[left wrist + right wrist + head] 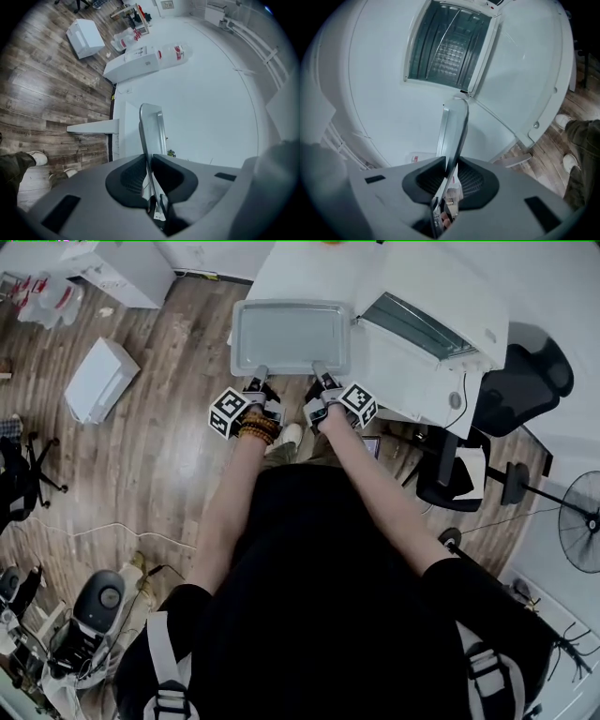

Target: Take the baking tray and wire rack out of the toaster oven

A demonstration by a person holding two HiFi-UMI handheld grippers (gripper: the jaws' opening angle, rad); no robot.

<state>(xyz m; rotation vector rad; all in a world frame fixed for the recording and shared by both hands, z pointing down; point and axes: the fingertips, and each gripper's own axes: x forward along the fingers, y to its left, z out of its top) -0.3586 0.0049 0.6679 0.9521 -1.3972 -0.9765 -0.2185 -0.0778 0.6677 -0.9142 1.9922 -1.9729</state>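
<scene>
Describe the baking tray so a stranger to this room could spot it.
Find the white toaster oven at the upper right of the head view. Just left of it the baking tray is held by its near rim in the left gripper and right gripper. It is the only shallow grey metal rectangle among white things.

Tray [289,337] seen edge-on in both gripper views; its face is hidden. Oven [447,47] interior beyond tray dim, contents indistinct.
</scene>
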